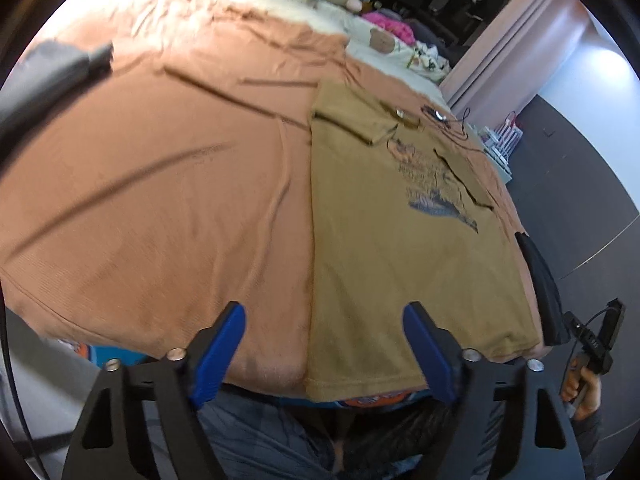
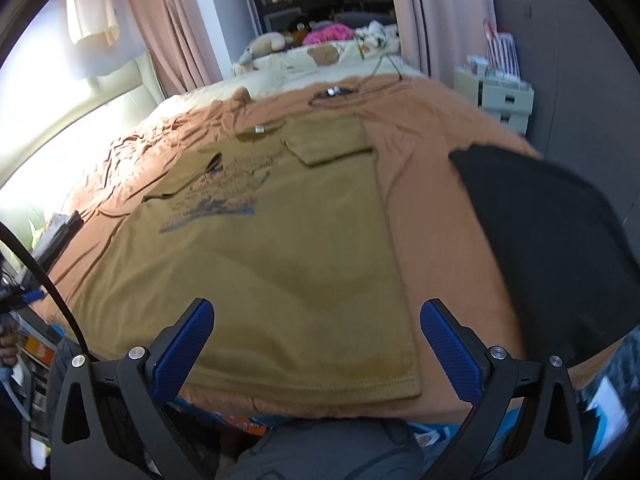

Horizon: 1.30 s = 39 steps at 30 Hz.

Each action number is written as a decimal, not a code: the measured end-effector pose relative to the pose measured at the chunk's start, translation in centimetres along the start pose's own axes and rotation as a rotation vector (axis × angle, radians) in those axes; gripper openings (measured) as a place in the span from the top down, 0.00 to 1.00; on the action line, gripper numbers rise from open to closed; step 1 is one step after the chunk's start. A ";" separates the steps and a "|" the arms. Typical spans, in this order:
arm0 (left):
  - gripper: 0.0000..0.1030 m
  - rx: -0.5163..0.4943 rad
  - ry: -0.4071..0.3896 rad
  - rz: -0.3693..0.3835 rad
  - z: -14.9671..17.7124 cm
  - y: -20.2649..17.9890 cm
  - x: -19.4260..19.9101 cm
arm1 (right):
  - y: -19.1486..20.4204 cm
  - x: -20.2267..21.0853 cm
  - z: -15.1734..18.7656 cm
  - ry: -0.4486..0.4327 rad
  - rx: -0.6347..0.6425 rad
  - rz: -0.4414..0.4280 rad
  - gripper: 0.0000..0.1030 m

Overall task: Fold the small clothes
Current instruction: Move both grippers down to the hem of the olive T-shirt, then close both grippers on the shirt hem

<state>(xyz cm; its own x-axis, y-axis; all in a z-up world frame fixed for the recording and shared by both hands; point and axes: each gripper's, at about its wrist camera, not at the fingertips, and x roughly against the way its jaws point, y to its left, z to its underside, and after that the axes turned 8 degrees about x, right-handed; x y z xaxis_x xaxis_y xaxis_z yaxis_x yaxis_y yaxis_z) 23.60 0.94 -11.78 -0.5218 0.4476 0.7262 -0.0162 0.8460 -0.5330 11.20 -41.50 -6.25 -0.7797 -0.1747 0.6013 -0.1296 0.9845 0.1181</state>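
Tan T-shirt (image 1: 384, 248): lying flat on the orange bed cover (image 1: 160, 184), sleeves folded in, hem nearest the tools.
Left tool (image 1: 324, 344): jaws standing spread, pinching nothing, over the T-shirt's left hem corner.
Right tool (image 2: 316, 344): jaws standing spread, empty, over the hem's right part.
Risk: jaws may be catching the bed cover with the hem, dragging it.
Risk: uneven lifting may be undoing the sleeve folds.

We see our left gripper (image 1: 324, 350) at the bottom of its frame: matte black forked arms, blue ribbed pads (image 1: 218, 354) and round silver screws (image 1: 176, 355) at the joints. Our right gripper (image 2: 316, 350) is built the same, with a black cable (image 2: 48, 280) curving along the left edge. At bottom centre we wear grey trousers (image 2: 332, 452).
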 end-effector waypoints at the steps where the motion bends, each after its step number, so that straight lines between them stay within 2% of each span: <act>1: 0.26 0.008 0.015 0.007 0.1 0.1 -0.5 | -0.5 -0.3 0.0 0.007 -0.017 -0.014 0.00; 3: 0.30 0.015 0.040 0.008 0.2 0.1 -1.3 | -1.4 -0.8 0.3 0.019 -0.042 -0.027 0.02; 5: 0.34 0.019 0.053 -0.006 0.4 0.1 -1.9 | -2.4 -1.2 0.4 0.042 -0.067 -0.038 0.11; 6: 0.37 0.027 0.063 0.004 0.5 0.1 -2.2 | -2.8 -1.5 0.4 0.051 -0.078 -0.042 0.13; 8: 0.43 0.056 0.099 0.035 0.7 0.4 -2.8 | -3.8 -2.0 0.6 0.078 -0.107 -0.055 0.24; 10: 0.48 0.066 0.128 0.036 1.0 0.4 -3.4 | -4.7 -2.7 0.6 0.101 -0.131 -0.066 0.28; 15: 0.52 0.089 0.185 0.035 1.9 0.5 -4.4 | -6.7 -3.0 0.8 0.121 -0.183 -0.084 0.29; 21: 0.53 0.121 0.214 0.046 2.9 1.0 -4.3 | -8.8 -3.1 2.0 0.131 -0.246 -0.114 0.29; 29: 0.54 0.221 0.216 0.136 3.7 2.8 -4.2 | -11.5 -2.5 3.9 0.093 -0.347 -0.229 0.29; 34: 0.61 0.265 0.219 0.172 4.2 3.6 -4.2 | -13.2 -1.8 5.5 0.073 -0.414 -0.326 0.29; 37: 0.61 0.281 0.211 0.181 4.5 3.9 -4.1 | -14.7 -1.6 6.9 0.064 -0.455 -0.347 0.37; 39: 0.61 0.287 0.210 0.191 4.6 3.9 -4.1 | -15.4 -1.4 7.6 0.053 -0.487 -0.371 0.37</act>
<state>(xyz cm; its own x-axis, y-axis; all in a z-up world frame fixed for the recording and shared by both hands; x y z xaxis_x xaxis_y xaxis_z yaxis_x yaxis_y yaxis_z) 21.81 1.08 -18.85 -0.3530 0.6639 0.6593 -0.1888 0.6396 -0.7452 9.60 -56.30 -14.95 -0.7029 -0.5171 0.4884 -0.0819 0.7409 0.6666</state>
